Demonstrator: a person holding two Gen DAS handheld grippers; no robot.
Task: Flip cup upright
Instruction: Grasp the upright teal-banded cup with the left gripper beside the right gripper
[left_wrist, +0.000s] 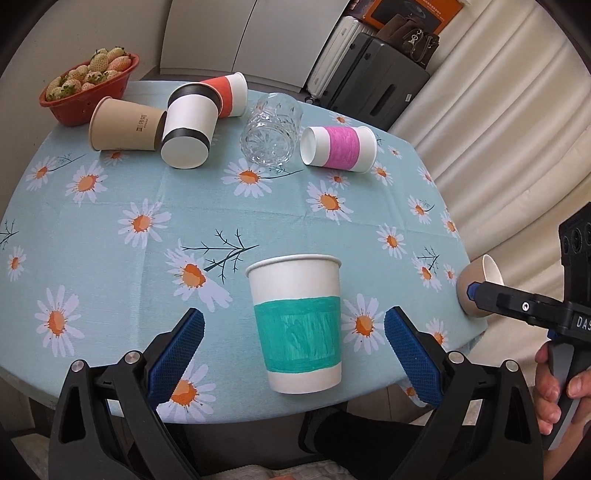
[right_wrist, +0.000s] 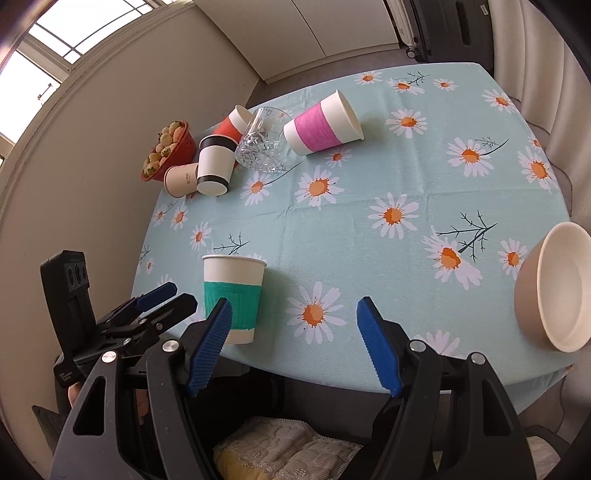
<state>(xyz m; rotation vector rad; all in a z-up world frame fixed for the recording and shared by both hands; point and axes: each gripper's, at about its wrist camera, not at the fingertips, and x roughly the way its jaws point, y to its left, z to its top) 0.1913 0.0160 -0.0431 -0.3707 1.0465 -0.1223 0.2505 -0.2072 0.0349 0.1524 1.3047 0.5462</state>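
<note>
Strawberry basket (left_wrist: 79, 98): far left corner of the worktop (left_wrist: 129, 192), clear of the work.
Fallen cups: a tan cup (left_wrist: 125, 125), a black-banded cup (left_wrist: 188, 127) and a red cup (left_wrist: 229, 94) lie huddled on their sides; to their right a cut glass tumbler (left_wrist: 271, 129), then a pink-banded cup (left_wrist: 338, 147), also lying down.
Green-banded cup (left_wrist: 297, 325): upright, mouth up, near the front edge of the worktop.
Left gripper (left_wrist: 293, 332): jaws wide, one pad on each side of the green-banded cup, neither touching it.
Right gripper (right_wrist: 293, 325): jaws wide and holding nothing, over bare cloth just right of that cup.
Tan bowl (right_wrist: 554, 288): tipped on its side at the right edge.
Step in hand: this cup looks righted and let go.
Next move: probably draw the left gripper straight back without brushing the light cup, then reach for one lying on its side.
</note>
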